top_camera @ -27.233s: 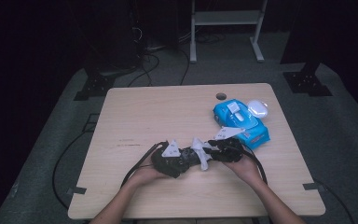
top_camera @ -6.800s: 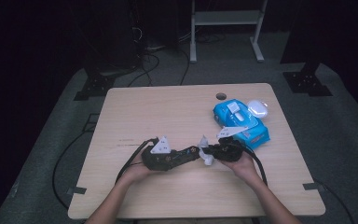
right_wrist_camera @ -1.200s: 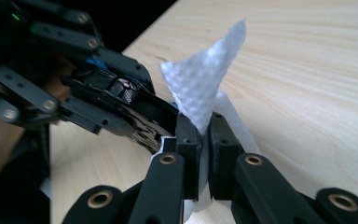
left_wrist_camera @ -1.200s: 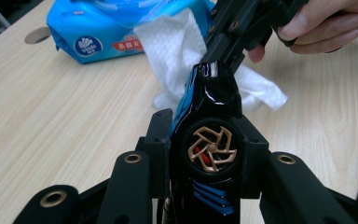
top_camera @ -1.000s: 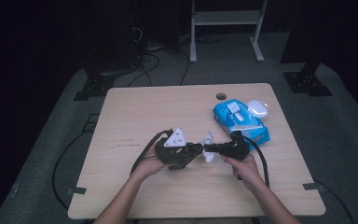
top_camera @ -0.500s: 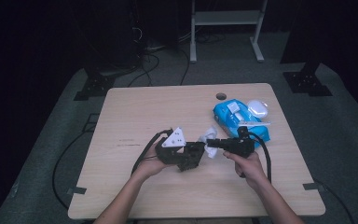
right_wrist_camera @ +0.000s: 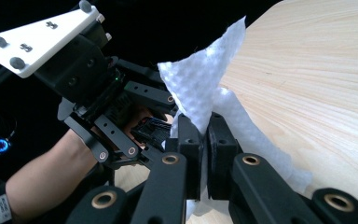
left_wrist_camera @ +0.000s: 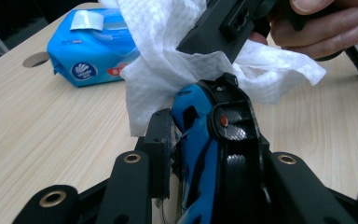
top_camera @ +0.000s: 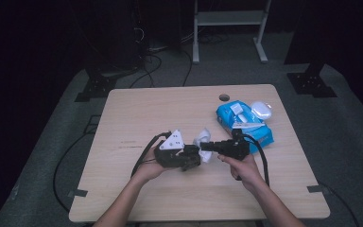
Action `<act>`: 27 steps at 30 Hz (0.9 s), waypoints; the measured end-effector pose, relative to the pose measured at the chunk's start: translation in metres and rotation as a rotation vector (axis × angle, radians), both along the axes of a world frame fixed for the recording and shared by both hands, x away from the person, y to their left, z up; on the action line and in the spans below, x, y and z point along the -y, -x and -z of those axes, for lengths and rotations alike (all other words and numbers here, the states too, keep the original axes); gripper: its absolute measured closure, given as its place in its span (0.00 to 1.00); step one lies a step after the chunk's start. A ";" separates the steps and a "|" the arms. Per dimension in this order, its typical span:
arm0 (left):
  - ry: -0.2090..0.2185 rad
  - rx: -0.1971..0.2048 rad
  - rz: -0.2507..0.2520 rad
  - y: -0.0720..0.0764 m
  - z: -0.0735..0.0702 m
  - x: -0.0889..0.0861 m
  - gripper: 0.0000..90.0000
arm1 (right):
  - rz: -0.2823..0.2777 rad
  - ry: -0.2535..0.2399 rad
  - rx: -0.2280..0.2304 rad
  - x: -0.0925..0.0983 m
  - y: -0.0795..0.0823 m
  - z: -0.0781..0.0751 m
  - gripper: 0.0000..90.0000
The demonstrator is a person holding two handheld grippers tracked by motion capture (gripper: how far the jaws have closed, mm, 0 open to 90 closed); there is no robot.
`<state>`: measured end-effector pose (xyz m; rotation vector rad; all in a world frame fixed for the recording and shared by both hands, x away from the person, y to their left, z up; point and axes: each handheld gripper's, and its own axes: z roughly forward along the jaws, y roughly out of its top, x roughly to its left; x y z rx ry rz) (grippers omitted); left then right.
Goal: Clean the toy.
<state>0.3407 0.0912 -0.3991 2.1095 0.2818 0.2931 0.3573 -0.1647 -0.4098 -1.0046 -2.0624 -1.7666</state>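
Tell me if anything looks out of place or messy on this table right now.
Nothing stands out. The left claw grips a blue and black device while the right claw pinches a white wipe against it. The blue wipe pack lies flat on the table, nothing spilled.

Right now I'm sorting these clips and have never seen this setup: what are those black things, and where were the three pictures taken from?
A person at a wooden table holds a hand-operated clamp tool in each hand. One picture looks down from above; the other two come from cameras riding on each tool. The left gripper is shut on a blue and black gadget, which I cannot identify. The right gripper pinches a white wipe against that gadget. A blue wipes pack and a small white case lie on the table.
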 end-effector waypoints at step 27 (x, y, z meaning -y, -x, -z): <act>0.044 -0.053 -0.113 0.016 0.014 -0.076 0.71 | -0.039 0.149 0.034 -0.069 -0.011 0.019 0.95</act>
